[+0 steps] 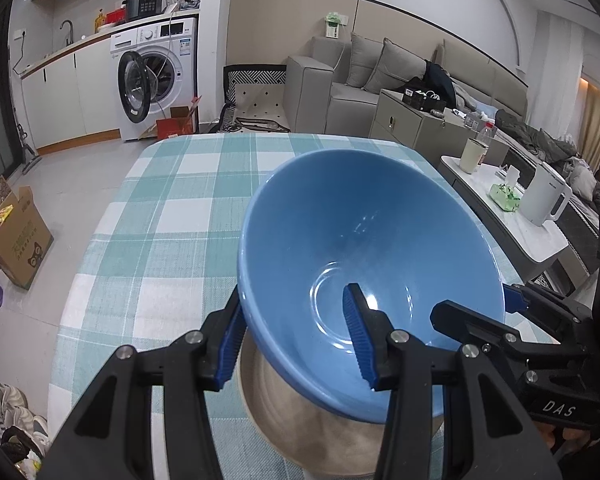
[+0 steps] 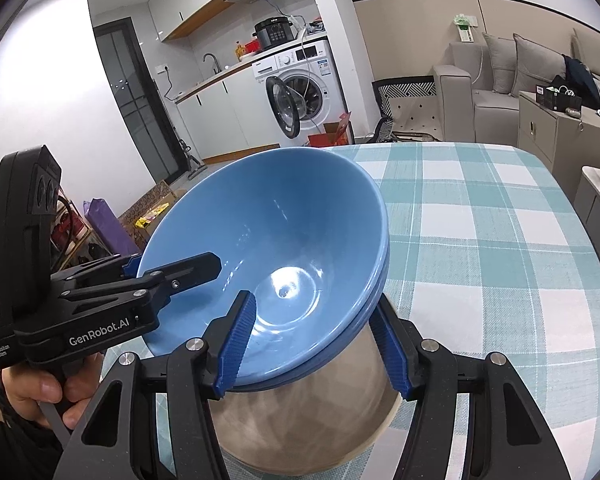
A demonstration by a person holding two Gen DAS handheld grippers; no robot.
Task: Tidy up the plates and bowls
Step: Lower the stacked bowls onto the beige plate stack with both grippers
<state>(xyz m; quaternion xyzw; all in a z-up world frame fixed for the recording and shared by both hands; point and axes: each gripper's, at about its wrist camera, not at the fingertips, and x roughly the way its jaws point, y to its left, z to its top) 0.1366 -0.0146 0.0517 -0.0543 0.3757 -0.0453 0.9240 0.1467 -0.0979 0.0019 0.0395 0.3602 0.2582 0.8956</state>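
Observation:
A stack of two blue bowls (image 1: 360,220) (image 2: 280,208) hangs tilted over a beige dish (image 1: 300,420) (image 2: 300,420) at the near edge of the table. My left gripper (image 1: 294,292) (image 2: 174,264) is shut on the stack's left wall, with one finger inside and the other outside. On the opposite wall my right gripper (image 2: 312,304) (image 1: 476,304) is shut the same way. The bowls hide most of the beige dish, and I cannot tell whether they touch it.
The table wears a teal and white checked cloth (image 1: 180,220) (image 2: 480,240). To the right is a low side table with a white kettle (image 1: 544,200) and a cup (image 1: 472,156). A cardboard box (image 1: 16,236) stands on the floor at left. A hand (image 2: 40,392) holds the left gripper.

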